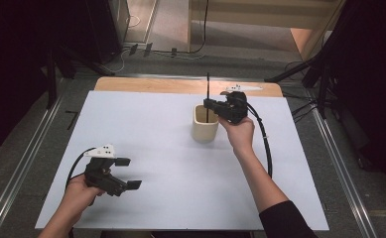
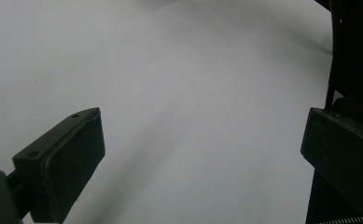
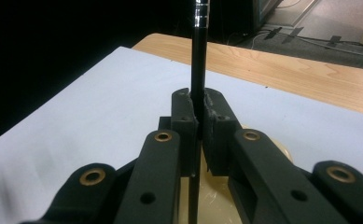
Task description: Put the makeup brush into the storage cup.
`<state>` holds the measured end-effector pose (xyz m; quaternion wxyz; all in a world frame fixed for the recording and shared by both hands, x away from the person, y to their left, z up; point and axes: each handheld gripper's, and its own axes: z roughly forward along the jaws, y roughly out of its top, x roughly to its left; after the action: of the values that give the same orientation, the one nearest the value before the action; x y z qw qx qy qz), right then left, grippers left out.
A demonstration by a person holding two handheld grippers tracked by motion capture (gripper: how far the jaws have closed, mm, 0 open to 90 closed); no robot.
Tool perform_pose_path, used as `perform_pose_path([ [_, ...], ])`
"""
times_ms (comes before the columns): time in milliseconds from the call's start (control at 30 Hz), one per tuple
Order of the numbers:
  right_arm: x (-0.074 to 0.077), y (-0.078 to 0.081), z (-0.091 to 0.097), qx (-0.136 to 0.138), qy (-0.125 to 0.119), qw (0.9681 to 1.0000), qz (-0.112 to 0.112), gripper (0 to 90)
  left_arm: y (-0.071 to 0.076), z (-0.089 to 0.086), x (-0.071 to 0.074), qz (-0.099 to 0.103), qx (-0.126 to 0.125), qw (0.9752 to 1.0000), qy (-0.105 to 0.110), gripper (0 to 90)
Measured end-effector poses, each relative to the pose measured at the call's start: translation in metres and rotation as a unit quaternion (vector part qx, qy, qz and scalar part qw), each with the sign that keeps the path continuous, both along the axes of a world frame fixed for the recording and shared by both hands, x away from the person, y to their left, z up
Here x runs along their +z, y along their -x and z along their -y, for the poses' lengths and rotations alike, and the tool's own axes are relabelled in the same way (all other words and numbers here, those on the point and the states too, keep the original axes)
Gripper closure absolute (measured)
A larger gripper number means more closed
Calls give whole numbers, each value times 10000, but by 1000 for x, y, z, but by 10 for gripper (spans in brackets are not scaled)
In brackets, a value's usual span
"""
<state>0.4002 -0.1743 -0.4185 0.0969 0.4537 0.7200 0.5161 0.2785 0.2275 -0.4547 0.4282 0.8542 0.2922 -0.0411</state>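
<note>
A cream cup point(image 1: 205, 124) stands upright right of the table's middle. A thin black pencil point(image 1: 208, 96) stands upright in it, its top poking above the rim. My right gripper point(image 1: 208, 104) is shut on the pencil just above the cup, coming in from the right. In the right gripper view both pads clamp the pencil point(image 3: 198, 56) over the cup point(image 3: 216, 200). My left gripper point(image 1: 129, 172) rests open near the table's front left, nothing between its fingers point(image 2: 67, 158).
A white sheet point(image 1: 146, 148) covers the table, with a wooden strip point(image 1: 146, 84) showing along the far edge. Metal rails point(image 1: 22, 163) run down both sides. Cables lie on the floor point(image 1: 170, 49) behind.
</note>
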Motion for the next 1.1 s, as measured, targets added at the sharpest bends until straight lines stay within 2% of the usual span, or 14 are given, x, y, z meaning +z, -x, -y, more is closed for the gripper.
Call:
perform_pose_path([
  [700, -1, 3, 1, 30, 86, 10000, -16, 847, -2, 1, 1, 5, -26, 10000, -1, 0],
  [800, 1, 4, 2, -9, 27, 9999, 121, 660, -1, 1, 1, 9, -20, 10000, -6, 0],
  [1000, 5, 7, 1, 31, 80, 9986, 519, 487, -1, 1, 1, 13, -12, 10000, -2, 0],
  [1100, 6, 7, 2, 47, 119, 9982, 588, 410, -2, 0, 1, 5, -7, 10000, 3, 0],
])
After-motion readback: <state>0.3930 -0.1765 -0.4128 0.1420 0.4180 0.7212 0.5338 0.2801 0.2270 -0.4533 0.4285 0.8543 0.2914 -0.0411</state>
